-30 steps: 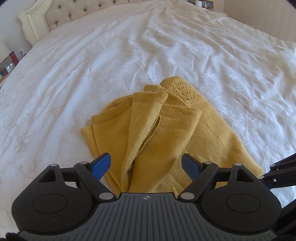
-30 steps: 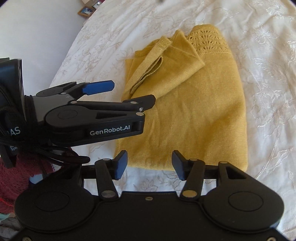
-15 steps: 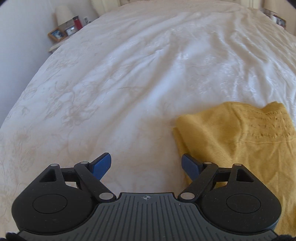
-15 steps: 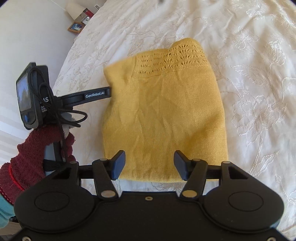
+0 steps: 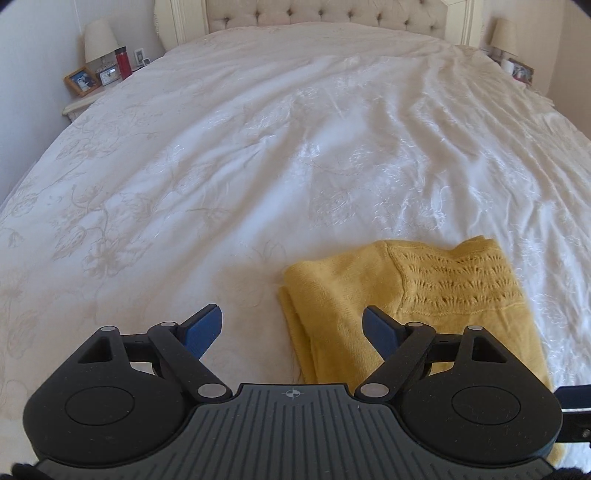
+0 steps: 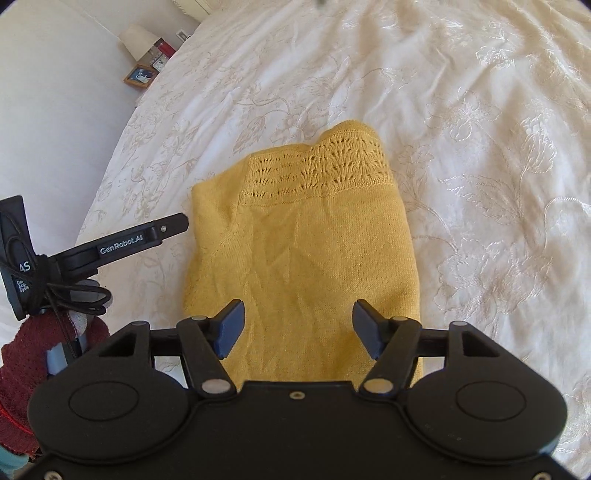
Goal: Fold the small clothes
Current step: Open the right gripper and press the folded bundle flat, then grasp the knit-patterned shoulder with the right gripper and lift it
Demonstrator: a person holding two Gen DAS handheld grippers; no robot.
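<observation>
Two grippers, both with jaws spread and holding nothing. The right gripper (image 6: 298,328) hovers over the near end of one folded yellow knit garment (image 6: 306,266); the left gripper (image 5: 292,326) sits at that garment's left edge (image 5: 373,288) — its side reads "GenRobot.AI" in the right wrist view (other lettering is cut off). Beyond lies the white embroidered bedspread (image 5: 258,155). Farthest: one tufted headboard (image 5: 325,13), two lamps (image 5: 99,40) (image 5: 505,32), one framed photo (image 5: 82,80).

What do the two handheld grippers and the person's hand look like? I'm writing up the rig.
Both the left gripper and right gripper are black, with blue finger pads. The left one carries white "GenRobot.AI" lettering and a looped black cable. The left hand wears dark red knit.
</observation>
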